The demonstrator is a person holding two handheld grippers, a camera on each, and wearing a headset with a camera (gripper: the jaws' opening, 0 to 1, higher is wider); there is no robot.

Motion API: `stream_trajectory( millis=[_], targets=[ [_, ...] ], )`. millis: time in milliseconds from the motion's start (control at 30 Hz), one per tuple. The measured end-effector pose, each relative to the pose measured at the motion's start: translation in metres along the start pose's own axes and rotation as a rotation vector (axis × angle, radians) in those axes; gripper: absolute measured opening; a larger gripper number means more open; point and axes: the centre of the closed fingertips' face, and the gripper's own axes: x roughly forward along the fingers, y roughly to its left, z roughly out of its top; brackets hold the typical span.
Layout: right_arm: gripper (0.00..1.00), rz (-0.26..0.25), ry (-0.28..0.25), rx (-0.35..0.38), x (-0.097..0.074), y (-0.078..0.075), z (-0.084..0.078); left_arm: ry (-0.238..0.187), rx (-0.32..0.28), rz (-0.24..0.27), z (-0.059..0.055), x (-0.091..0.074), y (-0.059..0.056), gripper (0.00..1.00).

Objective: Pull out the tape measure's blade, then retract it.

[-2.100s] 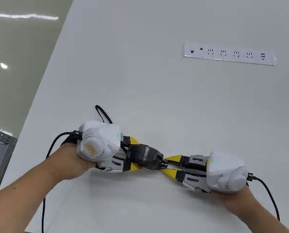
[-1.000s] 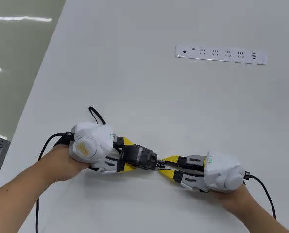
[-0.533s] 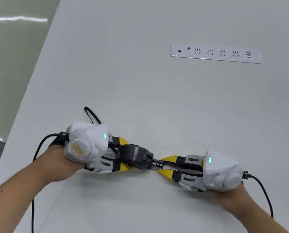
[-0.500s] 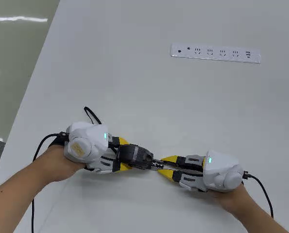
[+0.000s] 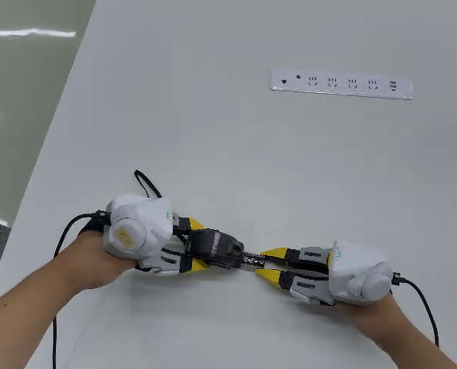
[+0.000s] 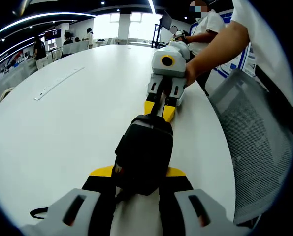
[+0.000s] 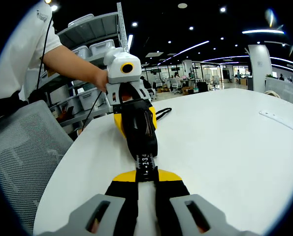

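head view: tape measure lies low on the white surface, close to the person. left gripper is squeezed tight on its dark, boxy case from the left. right gripper is pinched shut on the tip of the thin blade, just to the right of the case. only a short bit of blade is out. the blade runs in a line from left to right, so i think the right gripper must go straight off to the right, along that line, while the left gripper holds the case in place. a long white power strip lies far off at the back

left gripper view: the case looks black, chunky and a bit rounded, wedged between the two yellow-tipped jaws. the right gripper points back at it from just beyond

right gripper view: the jaws are nearly closed on the flat, stiff blade, which is pale with small black numbers. the case sits just ahead, with the left gripper clamped on it
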Motion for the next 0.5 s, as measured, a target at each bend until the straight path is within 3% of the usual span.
stream_trajectory(
  millis=[500],
  targets=[
    [0.10,-0.008,-0.003,0.011,-0.0071,-0.0014,-0.0028,0.000,0.001,-0.001,-0.0003,0.0000,0.0000,0.30]
  ],
)
